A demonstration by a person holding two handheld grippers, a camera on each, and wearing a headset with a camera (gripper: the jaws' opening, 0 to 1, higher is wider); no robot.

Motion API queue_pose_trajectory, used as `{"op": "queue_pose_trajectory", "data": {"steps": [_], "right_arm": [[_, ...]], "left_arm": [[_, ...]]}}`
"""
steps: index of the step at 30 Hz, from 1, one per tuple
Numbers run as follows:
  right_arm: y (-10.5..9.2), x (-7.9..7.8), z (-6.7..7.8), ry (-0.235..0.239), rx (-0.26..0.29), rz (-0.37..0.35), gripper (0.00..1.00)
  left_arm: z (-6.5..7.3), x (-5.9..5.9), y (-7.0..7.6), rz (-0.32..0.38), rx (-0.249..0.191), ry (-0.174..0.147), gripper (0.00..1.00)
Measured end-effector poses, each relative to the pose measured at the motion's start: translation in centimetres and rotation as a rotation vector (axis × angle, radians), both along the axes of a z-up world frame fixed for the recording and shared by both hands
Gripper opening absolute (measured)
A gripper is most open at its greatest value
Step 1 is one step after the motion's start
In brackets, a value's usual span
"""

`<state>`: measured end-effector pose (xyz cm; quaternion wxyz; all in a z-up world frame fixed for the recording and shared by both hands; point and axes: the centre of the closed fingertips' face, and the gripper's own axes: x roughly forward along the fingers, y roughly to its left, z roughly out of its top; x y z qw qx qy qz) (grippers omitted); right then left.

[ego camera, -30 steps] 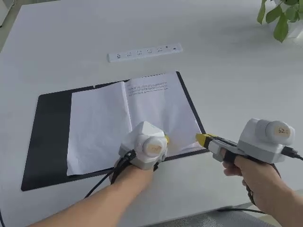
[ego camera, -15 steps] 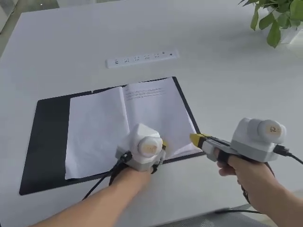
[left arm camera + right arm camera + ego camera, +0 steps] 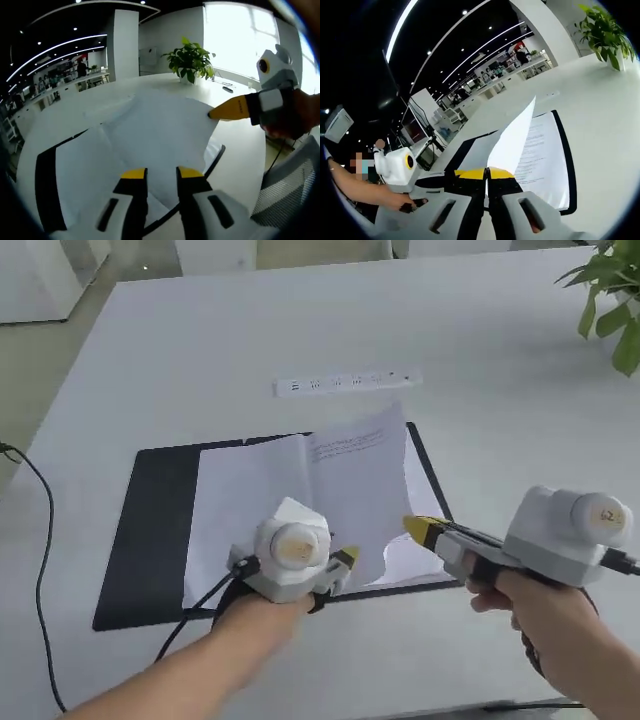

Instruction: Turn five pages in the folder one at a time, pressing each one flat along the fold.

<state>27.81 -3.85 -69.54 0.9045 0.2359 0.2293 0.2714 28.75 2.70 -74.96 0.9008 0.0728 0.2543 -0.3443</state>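
The right gripper (image 3: 415, 528) pinched a page (image 3: 355, 475) off the folder (image 3: 155, 540); the left gripper (image 3: 155, 172) sat empty, jaws apart. A slow arc should avoid creasing.

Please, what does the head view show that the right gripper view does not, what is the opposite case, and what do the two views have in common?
The head view adds a black cable at the far left, and the right gripper seen from outside. The right gripper view adds its own jaws shut on the edge of the lifted page, the printed lines on the page beneath, and an office hall behind. Both share the black folder, the lifted page, the left gripper and the plant.
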Motion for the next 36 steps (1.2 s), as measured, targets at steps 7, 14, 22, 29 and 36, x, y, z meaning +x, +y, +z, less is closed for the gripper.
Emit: {"op": "queue_pose_trajectory", "data": {"steps": [7, 14, 22, 29, 36], "right_arm": [[4.4, 0.0, 1.4, -0.036, 0.005, 0.072, 0.0], [8.3, 0.1, 2.1, -0.047, -0.001, 0.132, 0.0], [12.4, 0.5, 1.9, -0.047, -0.02, 0.189, 0.0], [15.7, 0.6, 0.9, -0.026, -0.041, 0.238, 0.0], [18.3, 0.7, -1.1, 0.009, -0.058, 0.265, 0.0]], "left_arm": [[2.5, -1.1, 4.6, 0.075, -0.051, -0.014, 0.2], [4.1, -2.2, 9.3, 0.139, -0.075, -0.012, 0.22], [5.1, -2.9, 13.7, 0.186, -0.064, -0.036, 0.23], [6.2, -3.3, 16.9, 0.233, -0.068, -0.051, 0.24], [6.2, -3.7, 19.2, 0.282, -0.075, -0.053, 0.23]]}}
